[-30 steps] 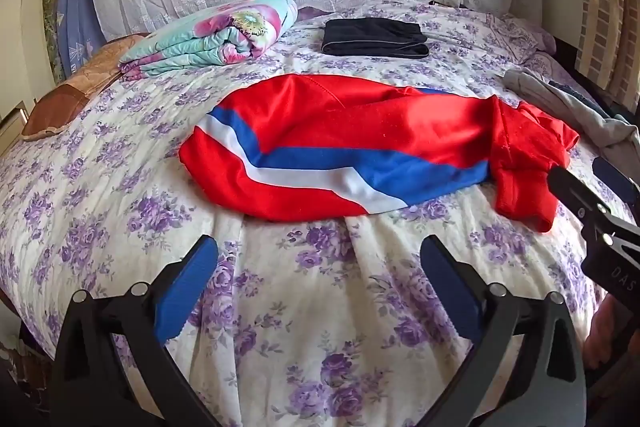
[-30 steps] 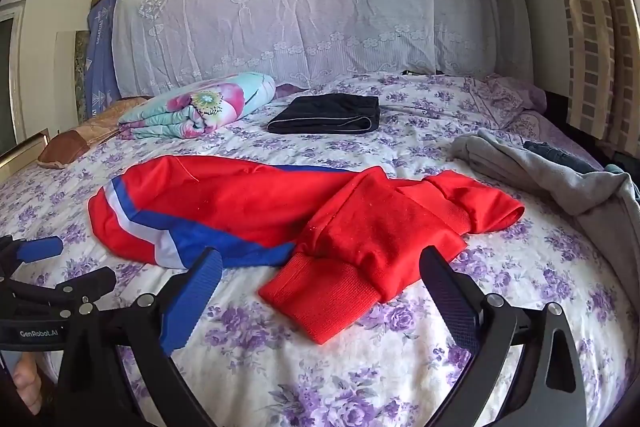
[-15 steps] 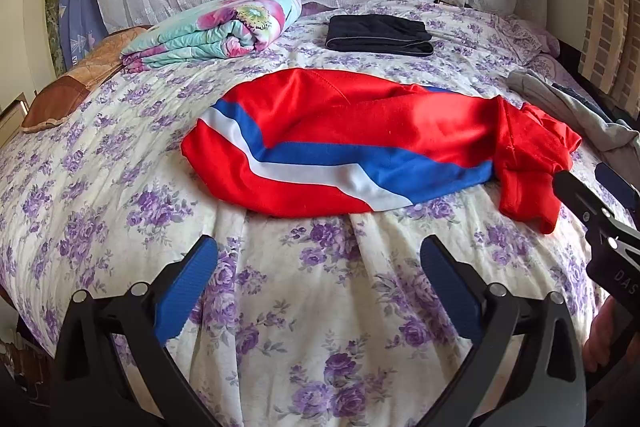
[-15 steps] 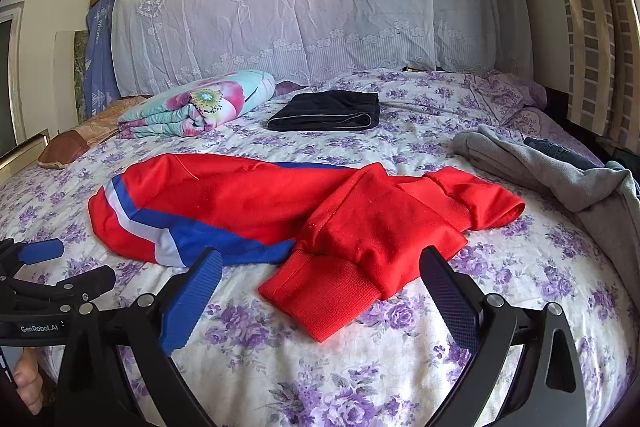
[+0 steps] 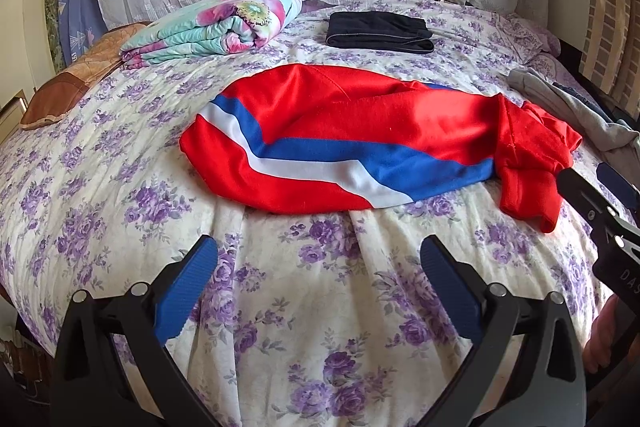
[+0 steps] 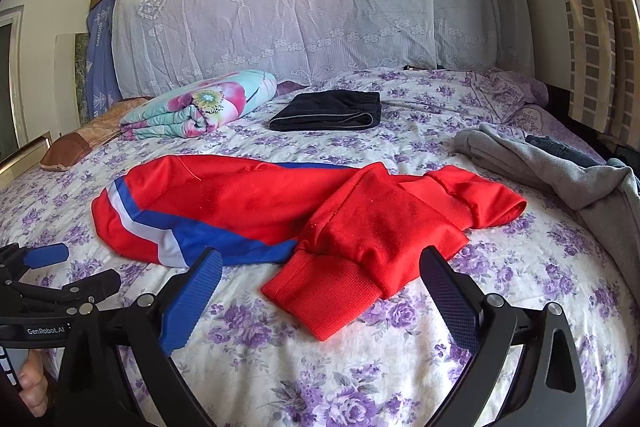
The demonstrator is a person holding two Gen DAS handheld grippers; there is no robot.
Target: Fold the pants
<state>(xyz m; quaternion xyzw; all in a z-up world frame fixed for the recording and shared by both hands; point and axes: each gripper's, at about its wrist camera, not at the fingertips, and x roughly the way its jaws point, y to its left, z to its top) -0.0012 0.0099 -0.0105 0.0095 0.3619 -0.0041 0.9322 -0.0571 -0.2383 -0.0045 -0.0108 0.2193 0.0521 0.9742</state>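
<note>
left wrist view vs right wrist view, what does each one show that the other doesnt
Only the left wrist view shows the full diagonal run of the blue and white stripe along the red pants. Only the right wrist view shows the ribbed cuff close up and the picture frame at the far left. Both share the open left gripper and open right gripper, the floral bedspread, black folded garment, rolled quilt and grey clothes.

Bare floral bedspread [image 5: 320, 307] lies open across the lower frame, below the red pants [image 5: 360, 131]. At the right, a grey garment [image 6: 560, 171] crowds the pants' cuffs. Upper left, a rolled floral quilt [image 5: 216, 27] and, upper centre, folded black clothing [image 5: 380, 33] block the far side.
</note>
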